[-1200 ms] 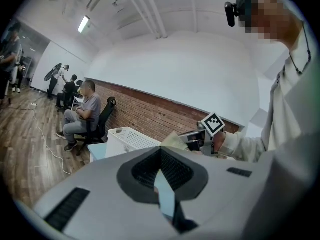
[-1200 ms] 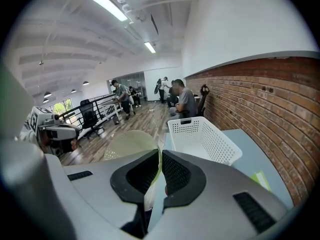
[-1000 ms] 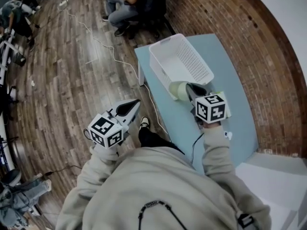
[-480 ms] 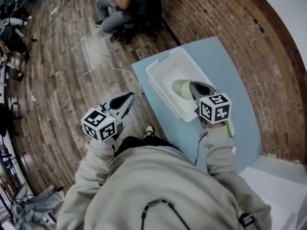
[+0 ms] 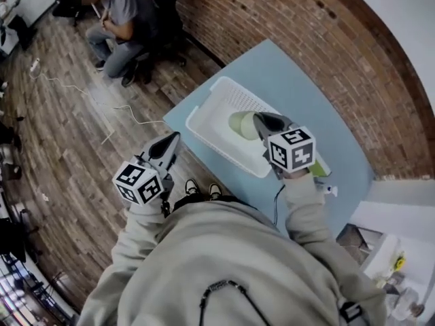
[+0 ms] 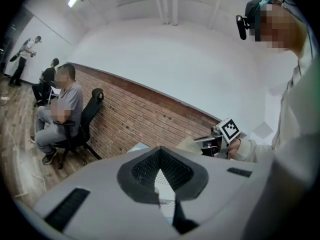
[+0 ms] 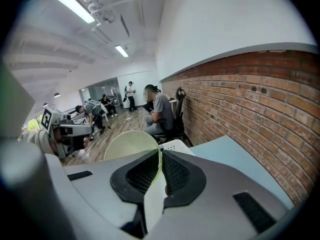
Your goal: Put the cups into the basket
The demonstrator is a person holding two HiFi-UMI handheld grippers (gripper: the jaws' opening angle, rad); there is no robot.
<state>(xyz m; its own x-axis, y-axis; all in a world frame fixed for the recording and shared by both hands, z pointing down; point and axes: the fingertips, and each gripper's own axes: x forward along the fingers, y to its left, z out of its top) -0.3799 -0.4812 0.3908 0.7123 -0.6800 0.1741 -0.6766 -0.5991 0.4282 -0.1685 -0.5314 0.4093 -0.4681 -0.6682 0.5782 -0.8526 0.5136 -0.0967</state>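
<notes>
A pale green cup (image 5: 239, 123) hangs on its side over the inside of the white mesh basket (image 5: 201, 129), which stands on the light blue table (image 5: 299, 87). My right gripper (image 5: 257, 119) is shut on the cup's rim; in the right gripper view the cup's (image 7: 131, 143) thin wall runs between the pads (image 7: 176, 171). A second green thing (image 5: 319, 168), perhaps another cup, lies on the table, mostly hidden behind my right hand. My left gripper (image 5: 172, 140) is held off the table's left edge above the floor, its jaws together with nothing between them (image 6: 160, 156).
A brick wall (image 5: 306, 19) runs along the table's far side. A person sits on a chair (image 5: 126, 26) on the wooden floor beyond the table's left end. A white cable (image 5: 122, 111) trails over the floor. A small white thing (image 5: 331, 190) lies near the table's front edge.
My right gripper has carried the cup from the basket's near edge to above its inside. The left gripper has stayed beside the table, and the head view has swung.
</notes>
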